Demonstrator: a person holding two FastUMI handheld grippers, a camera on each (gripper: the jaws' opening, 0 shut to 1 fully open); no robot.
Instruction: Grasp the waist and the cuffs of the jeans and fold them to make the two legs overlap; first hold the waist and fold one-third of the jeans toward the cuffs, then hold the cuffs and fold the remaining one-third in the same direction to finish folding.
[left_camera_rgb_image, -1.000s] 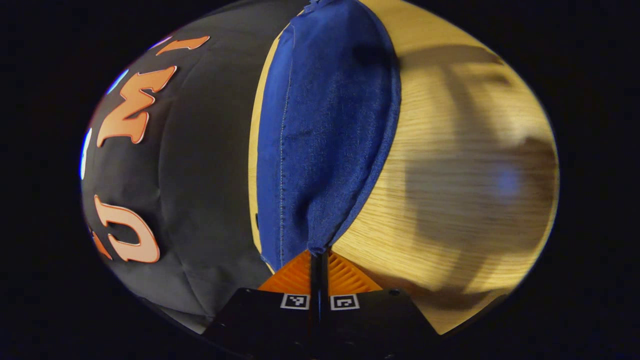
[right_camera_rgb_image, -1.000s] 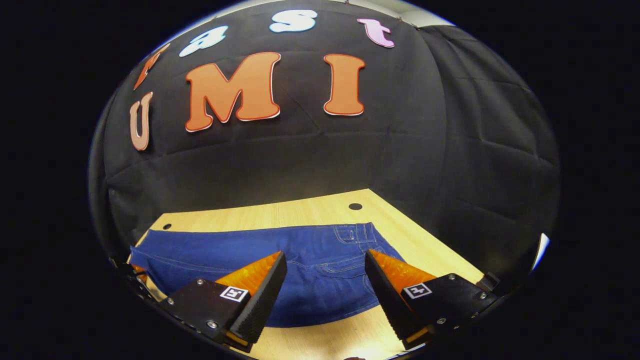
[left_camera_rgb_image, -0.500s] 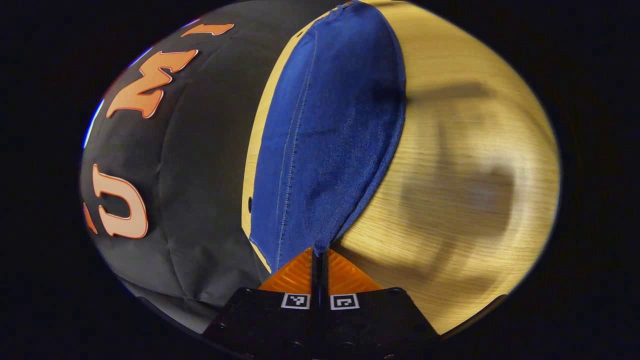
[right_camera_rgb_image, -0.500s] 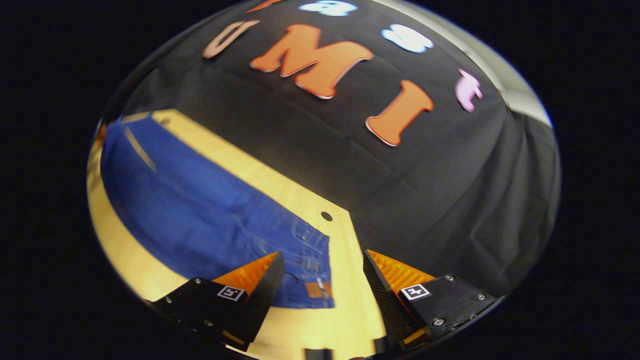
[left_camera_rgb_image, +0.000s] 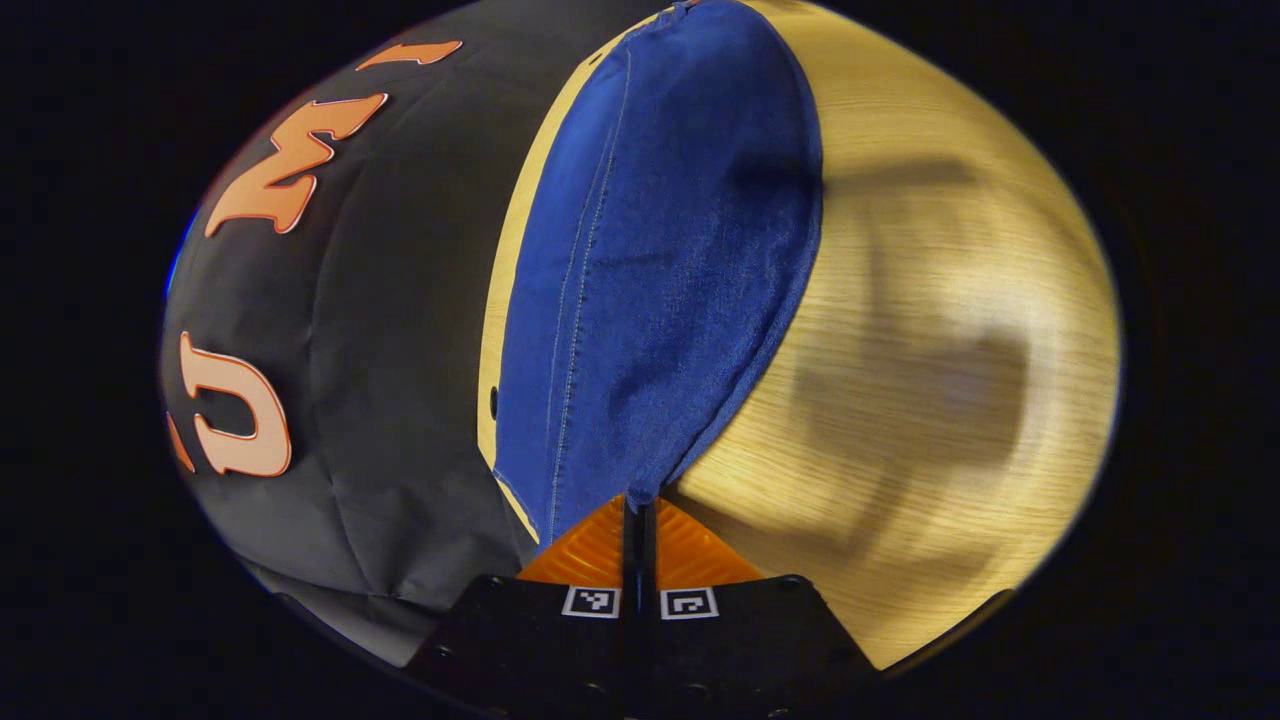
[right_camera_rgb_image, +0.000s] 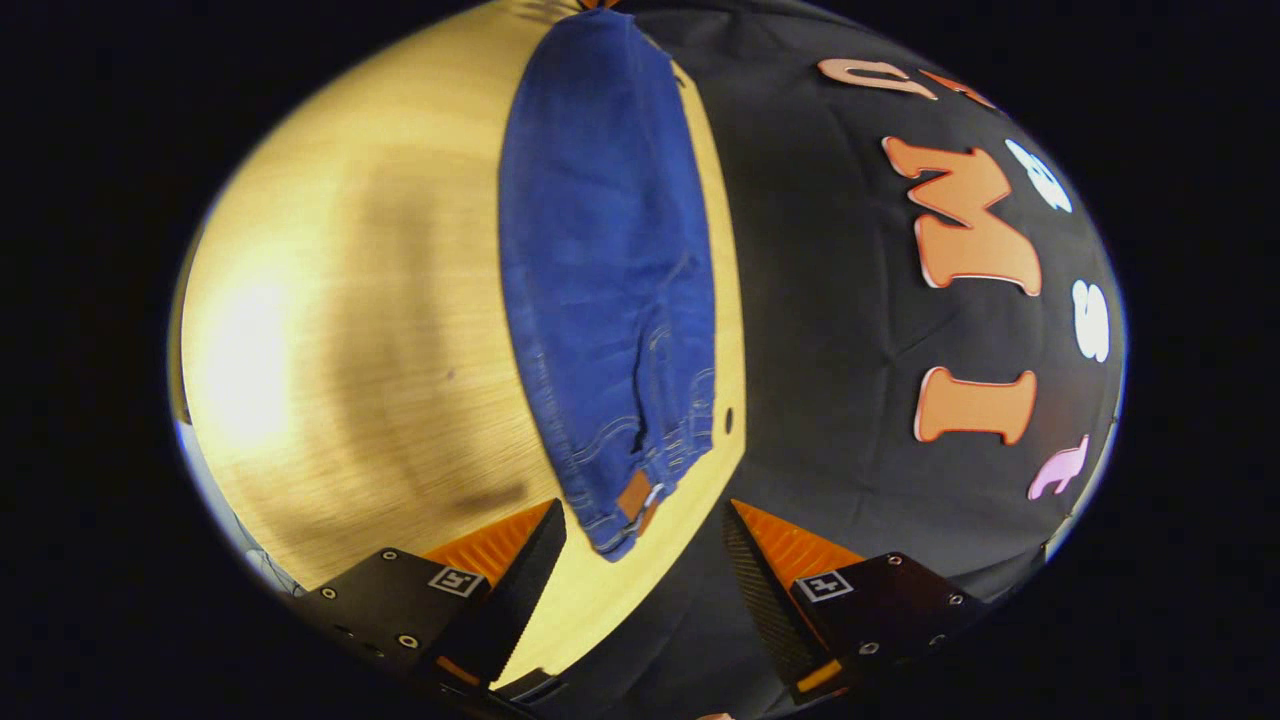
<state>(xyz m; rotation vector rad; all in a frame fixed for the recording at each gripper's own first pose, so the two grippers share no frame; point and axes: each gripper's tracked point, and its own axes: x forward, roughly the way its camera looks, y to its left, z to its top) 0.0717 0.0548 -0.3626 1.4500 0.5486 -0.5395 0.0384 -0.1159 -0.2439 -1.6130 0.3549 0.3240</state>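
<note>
Blue jeans lie flat along the wooden table, the legs laid one over the other. In the left gripper view my left gripper is shut on the cuff end of the jeans, and the cloth runs away from the fingers. In the right gripper view the jeans stretch away with the waist end and its brown patch nearest. My right gripper hangs open just short of the waist, the waist corner lying between its spread fingers, not touched.
The black cloth wall runs close along the far long edge of the table. A small hole sits in the tabletop beside the waist. Wide bare wood lies on the other side of the jeans.
My right gripper has swung round from facing the wall to looking along the jeans from the waist end, staying open. The left gripper stays shut on the cuffs, barely shifted.
</note>
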